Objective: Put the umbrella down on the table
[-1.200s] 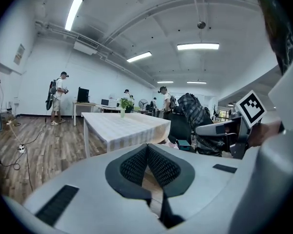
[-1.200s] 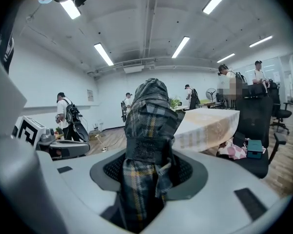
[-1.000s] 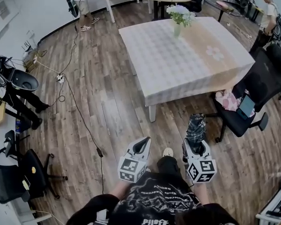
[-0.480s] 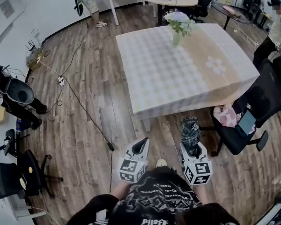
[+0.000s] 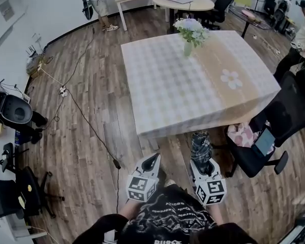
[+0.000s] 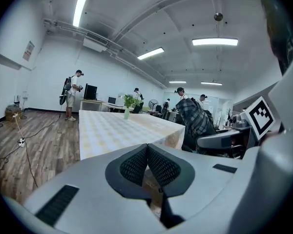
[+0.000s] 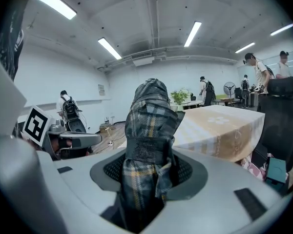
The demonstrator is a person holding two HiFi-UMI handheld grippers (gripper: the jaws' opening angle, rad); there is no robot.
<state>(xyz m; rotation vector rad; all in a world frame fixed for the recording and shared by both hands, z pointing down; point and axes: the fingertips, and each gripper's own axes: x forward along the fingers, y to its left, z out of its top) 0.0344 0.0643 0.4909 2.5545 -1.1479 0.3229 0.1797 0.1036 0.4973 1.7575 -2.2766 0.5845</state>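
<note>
Right gripper view has the folded plaid umbrella (image 7: 149,145) clenched between the fingers of the right gripper (image 5: 202,162), strap and canopy bunched in the grip. Its long axis runs straight out along the gripper, its free end raised toward the counter (image 5: 162,85). From the head view the umbrella juts forward from the person's right hand, its far end just short of the counter's near edge, where the checked cloth hangs down. So the counter lies directly ahead and above the umbrella's tip, and the right hand is the one that has to carry it over that edge. The left gripper (image 5: 152,160) rides alongside, its fingers pressed together on nothing. A vase of flowers (image 5: 189,34) stands at the counter's far side, well apart from the likely landing spot. Compared with a second ago, the near edge sits much closer to both grippers, and the grip on the umbrella is unchanged.
</note>
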